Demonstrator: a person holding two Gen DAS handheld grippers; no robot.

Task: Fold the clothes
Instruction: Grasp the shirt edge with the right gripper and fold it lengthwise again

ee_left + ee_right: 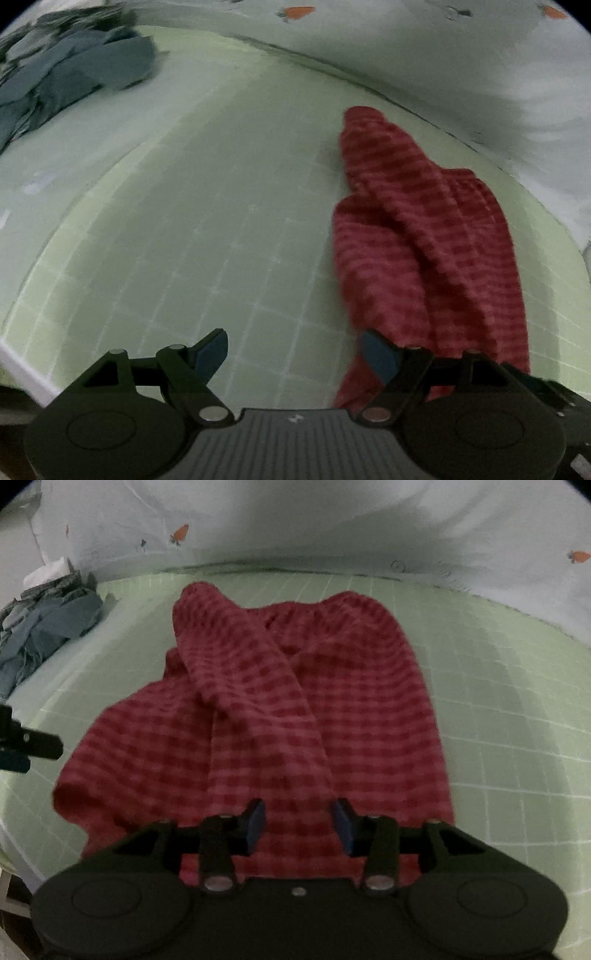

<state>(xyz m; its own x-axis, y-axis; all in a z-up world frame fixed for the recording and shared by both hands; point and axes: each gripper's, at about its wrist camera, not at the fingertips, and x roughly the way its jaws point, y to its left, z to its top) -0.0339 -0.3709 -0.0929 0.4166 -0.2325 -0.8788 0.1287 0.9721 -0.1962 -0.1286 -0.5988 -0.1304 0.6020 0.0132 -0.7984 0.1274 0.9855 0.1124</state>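
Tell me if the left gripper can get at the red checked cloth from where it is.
Probably yes. The left gripper is open above the green mat, and the red checked cloth lies right beside one finger, with nothing between them.

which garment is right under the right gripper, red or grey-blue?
The red checked cloth, bunched on the green grid mat directly ahead of the right gripper. The grey-blue clothes sit piled far left.

Looks like home setup: green gridded cutting mat on tabletop, white cloth backdrop with small orange prints, heap of grey-blue clothes at far edge.
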